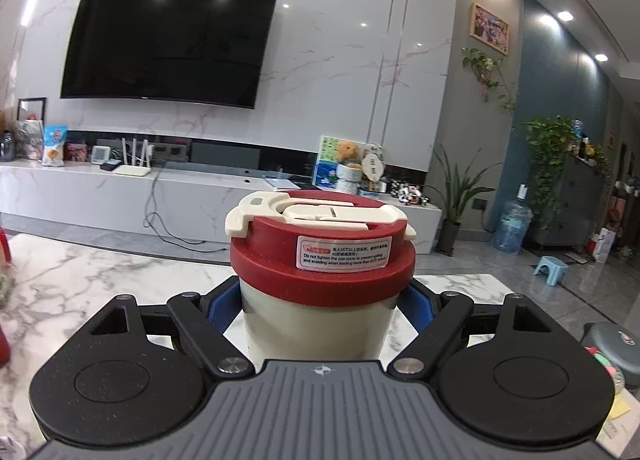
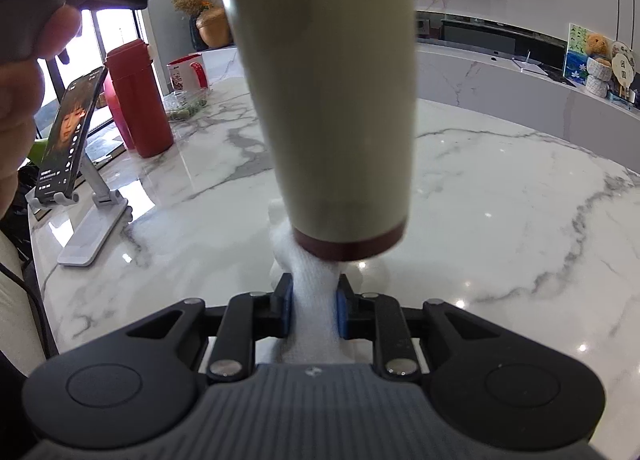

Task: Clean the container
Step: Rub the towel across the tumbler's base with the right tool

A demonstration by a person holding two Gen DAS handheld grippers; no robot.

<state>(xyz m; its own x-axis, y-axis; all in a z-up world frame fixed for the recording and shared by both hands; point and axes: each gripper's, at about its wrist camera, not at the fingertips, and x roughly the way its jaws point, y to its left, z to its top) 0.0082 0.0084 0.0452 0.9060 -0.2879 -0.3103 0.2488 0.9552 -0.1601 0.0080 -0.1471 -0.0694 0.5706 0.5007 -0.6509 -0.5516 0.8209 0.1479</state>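
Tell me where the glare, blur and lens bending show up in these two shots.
Left wrist view: ceiling spots reflect on the black wall television, and the edges bow from fisheye; the red-lidded cream tumbler is sharp. Right wrist view: the tumbler's body is close and soft, spot glints dot the white marble table, and the window behind the phone on its stand is blown out.

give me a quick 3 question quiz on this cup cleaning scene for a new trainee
1. True or false: the left tool is clamped on the cream cup just below its red lid.
2. What does the right tool pinch?
A. a white cloth
B. a sponge
C. the phone
3. Fill in: in the right wrist view, the cup's red base sits against the ____, above the marble table.

Key
1. True
2. A, the white cloth
3. cloth
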